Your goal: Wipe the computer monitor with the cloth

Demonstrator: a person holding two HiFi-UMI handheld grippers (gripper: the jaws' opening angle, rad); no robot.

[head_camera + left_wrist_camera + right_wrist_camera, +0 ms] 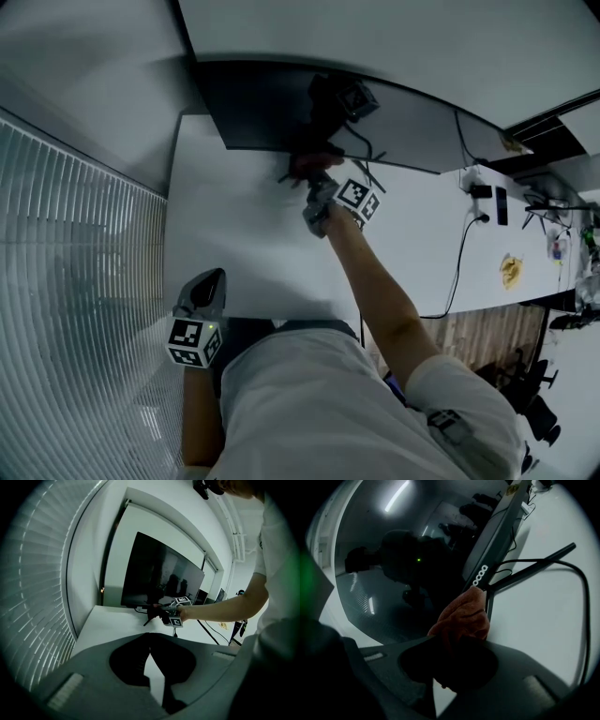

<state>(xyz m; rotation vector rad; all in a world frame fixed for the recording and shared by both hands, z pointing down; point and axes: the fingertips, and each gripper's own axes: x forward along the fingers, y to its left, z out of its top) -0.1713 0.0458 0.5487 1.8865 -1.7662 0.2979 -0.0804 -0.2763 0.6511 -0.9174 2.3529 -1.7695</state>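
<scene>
From your head cam, the cloth (317, 164) is mostly tucked behind your right gripper (309, 183) — only a reddish sliver shows. In the right gripper view its lower end vanishes into the dark between the jaws, and the monitor (393, 578) runs off the frame. Odds and ends (511, 270) at the desk's (422, 253) far end — too small to tell.

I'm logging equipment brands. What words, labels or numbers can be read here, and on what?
Nothing is legible.
White marks on the monitor bezel: too blurred to read.
Marker cubes: square patterns only, no words.
Yellow sticker on the monitor: too small to read.
</scene>
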